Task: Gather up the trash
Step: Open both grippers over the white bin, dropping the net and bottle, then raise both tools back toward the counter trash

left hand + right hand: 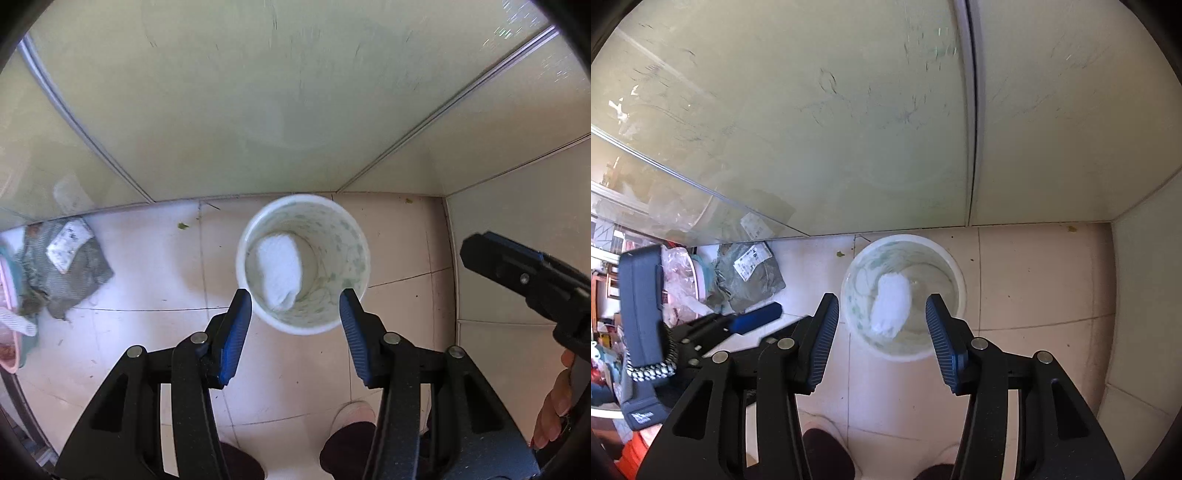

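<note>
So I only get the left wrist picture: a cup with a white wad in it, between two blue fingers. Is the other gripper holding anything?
Observer: No. The right gripper is open and empty, aimed at the same cup.
Operator: Anything behind my camera that I'm missing?
Observer: A black-and-white braided cord hangs at the back of the left gripper.

Black left gripper (295,308), blue ribbed pads (236,332), silver screws
</note>
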